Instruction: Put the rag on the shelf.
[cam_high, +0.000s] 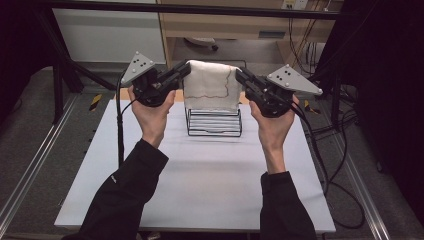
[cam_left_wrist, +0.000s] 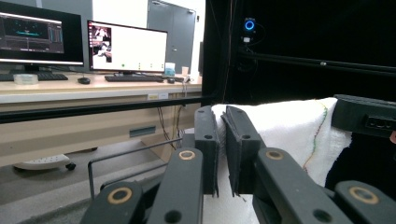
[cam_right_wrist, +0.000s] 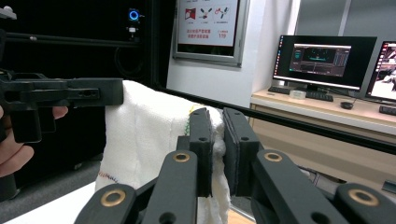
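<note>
White terry towel (cam_high: 211, 85) with a thin coloured stitch line hangs stretched between the two grippers, held up just above the black wire rack (cam_high: 214, 122), its lower edge draping down to the rack's top. Judged step: carrying the towel over the rack to lay it across, or lifting it off; can't tell which from this moment. To do it well: keep both hands level and equally far from the rack so the top edge stays taut and flat, keep the cloth centred over the rack's wires, move both ends together so the hem doesn't snag on a wire and drag the rack along the surface (cam_high: 200, 190), and don't loosen either grip until the cloth's weight rests on the rack. Left gripper (cam_high: 183, 71) pinches the towel's top corner on the rack's left side; in the left gripper view its fingers (cam_left_wrist: 206, 140) stand nearly closed with only a thin fold of cloth between them. Right gripper (cam_high: 241, 76) does the same at the top corner on the rack's right side; in the right gripper view its fingers (cam_right_wrist: 201, 144) are nearly closed too, white terry squeezed in the narrow gap. Rack sits near the far edge of the surface, between the two hands.
</note>
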